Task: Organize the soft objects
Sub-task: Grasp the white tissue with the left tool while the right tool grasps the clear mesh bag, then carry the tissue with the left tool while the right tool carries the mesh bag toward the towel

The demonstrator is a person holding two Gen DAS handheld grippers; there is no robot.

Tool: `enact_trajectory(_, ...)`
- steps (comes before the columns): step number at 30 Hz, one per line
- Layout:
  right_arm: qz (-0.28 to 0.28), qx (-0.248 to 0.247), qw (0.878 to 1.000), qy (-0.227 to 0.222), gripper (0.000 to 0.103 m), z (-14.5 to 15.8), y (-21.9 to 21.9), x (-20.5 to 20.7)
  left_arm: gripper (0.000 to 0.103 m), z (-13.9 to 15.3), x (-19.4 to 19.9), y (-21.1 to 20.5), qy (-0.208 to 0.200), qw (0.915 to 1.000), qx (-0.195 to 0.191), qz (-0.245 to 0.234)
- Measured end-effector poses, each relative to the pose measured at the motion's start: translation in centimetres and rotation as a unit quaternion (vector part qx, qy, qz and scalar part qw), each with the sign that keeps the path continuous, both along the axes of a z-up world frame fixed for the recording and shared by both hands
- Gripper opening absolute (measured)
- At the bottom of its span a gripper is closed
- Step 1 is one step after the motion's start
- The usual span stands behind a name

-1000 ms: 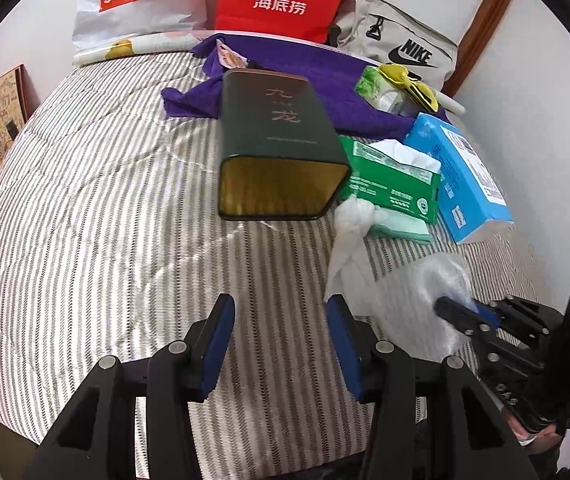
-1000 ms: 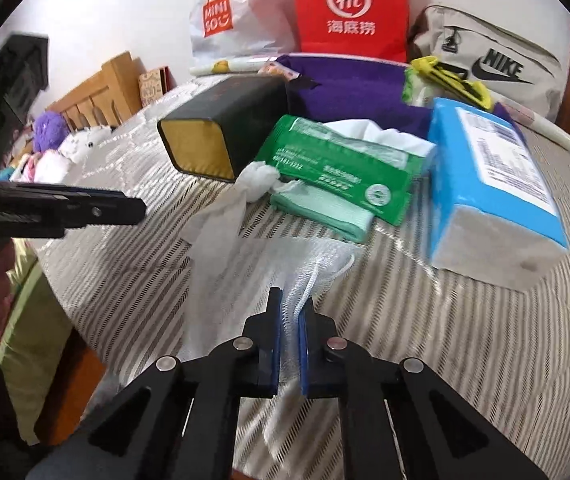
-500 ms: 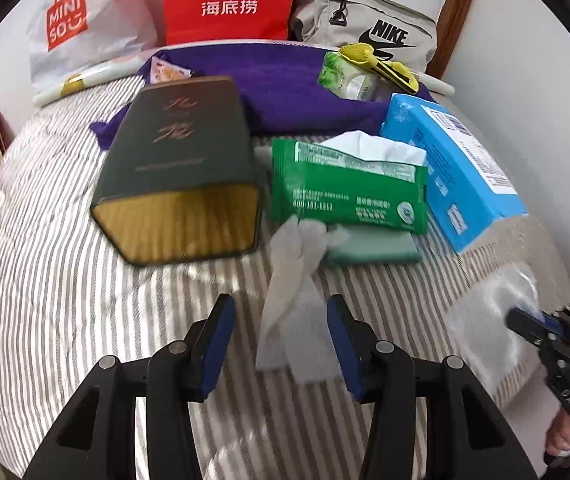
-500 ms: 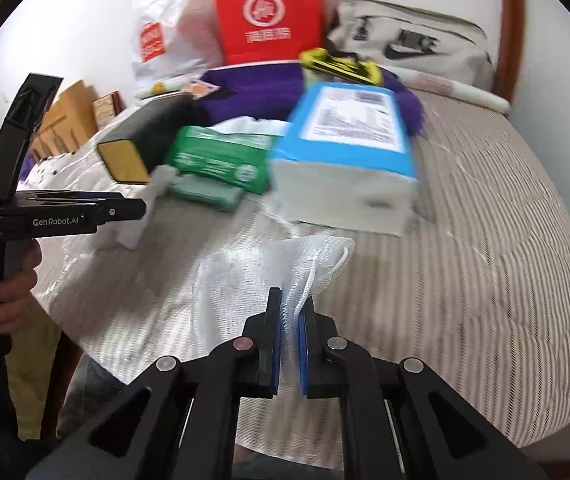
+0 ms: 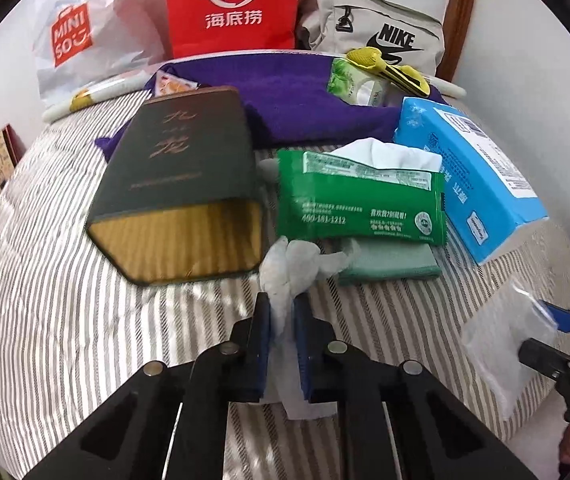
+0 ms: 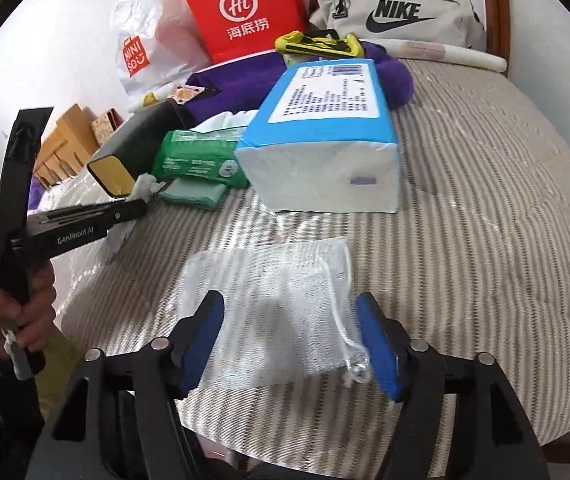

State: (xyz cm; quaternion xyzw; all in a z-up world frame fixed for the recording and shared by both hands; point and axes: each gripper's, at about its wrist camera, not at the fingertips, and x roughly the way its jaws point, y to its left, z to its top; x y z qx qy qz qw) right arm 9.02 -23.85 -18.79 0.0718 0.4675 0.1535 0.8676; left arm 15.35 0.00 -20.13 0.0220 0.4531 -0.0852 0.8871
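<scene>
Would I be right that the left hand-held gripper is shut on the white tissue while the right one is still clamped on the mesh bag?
Not quite: the right hand-held gripper has just opened, and the mesh bag lies loose between its jaws, as the right wrist view shows. The left hand-held gripper has indeed just closed on the white tissue.

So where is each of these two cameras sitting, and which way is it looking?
Left wrist: sits on the left gripper, looking down its fingers across the bed at a dark tin; the fingers pinch a white tissue.
Right wrist: sits on the right gripper, open over a mesh bag; a hand shows at left.
Shared: the green tissue pack, the blue pack, and each view shows the other gripper.
</scene>
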Motion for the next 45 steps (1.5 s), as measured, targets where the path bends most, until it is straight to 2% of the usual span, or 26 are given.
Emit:
enact_trajectory(4,0.005,-0.021,1.000,-0.006,0.081,-0.2,1.4,0.2,0.012,0.1,-1.2,0.7,0.002,0.9999,0.013,-0.001)
enact_trajectory(6,0.006,-0.045,0.999,-0.016,0.082,-0.4,2.4,0.1,0.012,0.1,-1.7,1.0,0.002,0.9999,0.015,0.002)
enact_trajectory(8,0.006,-0.087,0.996,-0.032,0.077,-0.6,3.5,0.0,0.012,0.1,-2.1,1.5,0.002,0.9999,0.009,0.005)
enact_trajectory(9,0.004,-0.105,0.994,-0.040,0.070,-0.7,3.9,0.0,0.012,0.0,-2.2,1.6,0.003,0.9999,0.007,0.006)
enact_trajectory(11,0.011,-0.106,0.993,-0.055,0.056,-0.6,4.3,-0.3,0.012,-0.1,-2.4,2.0,0.004,0.9999,0.002,0.010)
enact_trajectory(13,0.015,-0.107,0.992,-0.063,0.029,-0.4,4.4,-0.4,0.012,-0.1,-2.6,2.3,0.005,0.9999,-0.004,0.013)
enact_trajectory(14,0.017,-0.107,0.992,-0.065,0.022,-0.4,4.5,-0.4,0.012,-0.1,-2.8,2.5,0.005,0.9998,-0.008,0.015)
enact_trajectory(15,0.018,-0.107,0.992,-0.065,0.008,-0.4,4.4,-0.4,0.012,-0.1,-2.8,2.6,0.006,0.9998,-0.011,0.016)
enact_trajectory(18,0.020,-0.101,0.993,-0.064,0.004,-0.3,4.4,-0.5,0.012,-0.1,-3.1,3.0,0.004,0.9996,-0.017,0.020)
enact_trajectory(26,0.006,-0.069,0.997,-0.040,0.004,0.5,2.4,-0.8,0.012,0.5,-3.5,4.9,0.011,0.9978,-0.055,0.033)
enact_trajectory(29,-0.001,-0.065,0.997,-0.040,0.004,1.3,1.6,-1.0,0.012,1.3,-3.8,5.0,0.003,0.9980,-0.053,0.035)
enact_trajectory(45,0.017,-0.038,0.995,-0.093,0.003,8.3,1.4,-0.1,0.012,6.9,-3.5,5.7,-0.041,0.9965,-0.067,0.029)
